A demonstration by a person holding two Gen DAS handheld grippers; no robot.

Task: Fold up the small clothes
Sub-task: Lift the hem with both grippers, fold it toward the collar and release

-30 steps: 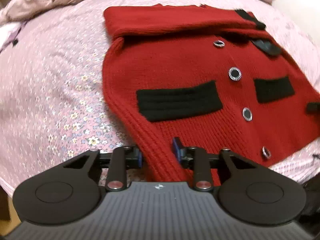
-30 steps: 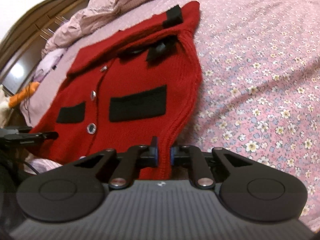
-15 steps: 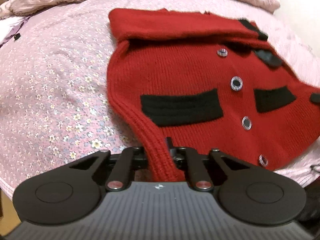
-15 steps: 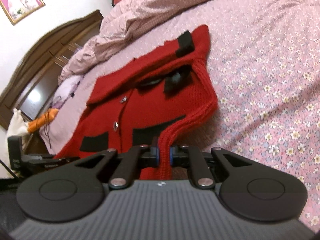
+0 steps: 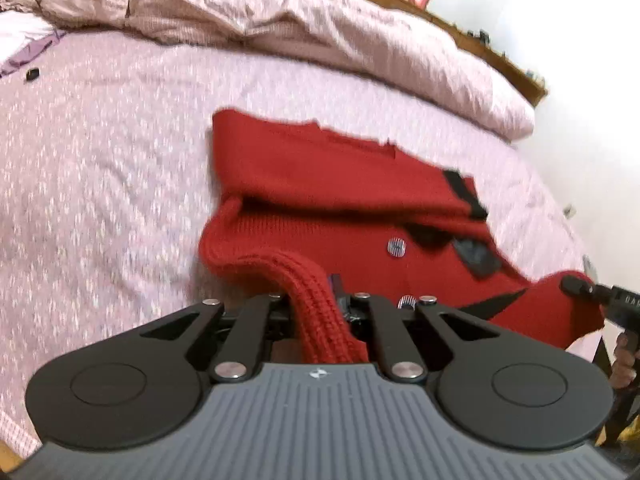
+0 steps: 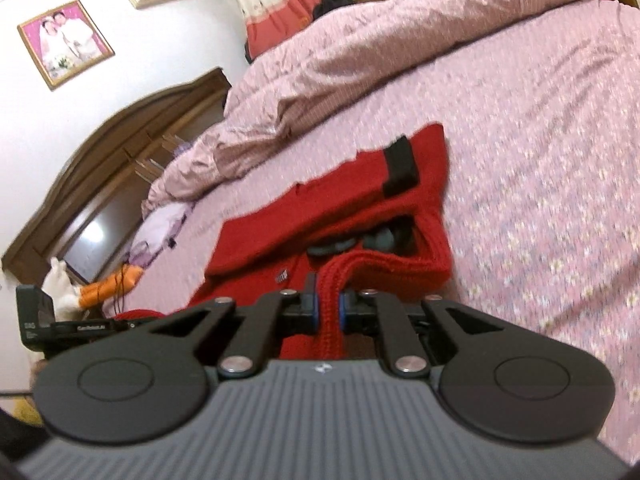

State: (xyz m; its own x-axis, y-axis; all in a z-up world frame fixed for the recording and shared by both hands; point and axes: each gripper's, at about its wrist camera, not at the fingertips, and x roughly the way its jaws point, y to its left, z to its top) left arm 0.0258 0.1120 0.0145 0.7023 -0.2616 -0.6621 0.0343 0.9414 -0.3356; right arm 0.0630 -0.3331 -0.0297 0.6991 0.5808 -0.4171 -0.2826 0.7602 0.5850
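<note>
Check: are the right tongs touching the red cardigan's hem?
Touching. The right wrist view shows the right tongs shut on the ribbed hem of the red cardigan, knit pinched between both blue pads.

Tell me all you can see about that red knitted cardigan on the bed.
The red cardigan looks like a chunky rib knit with black trim: a cuff band and black patches near the neck. A striped round button shows on the front. One sleeve lies folded across the top. It rests on the pink floral bedsheet. Its bottom hem is lifted at both corners: the left tool and the right tool are each shut on a ribbed edge.
</note>
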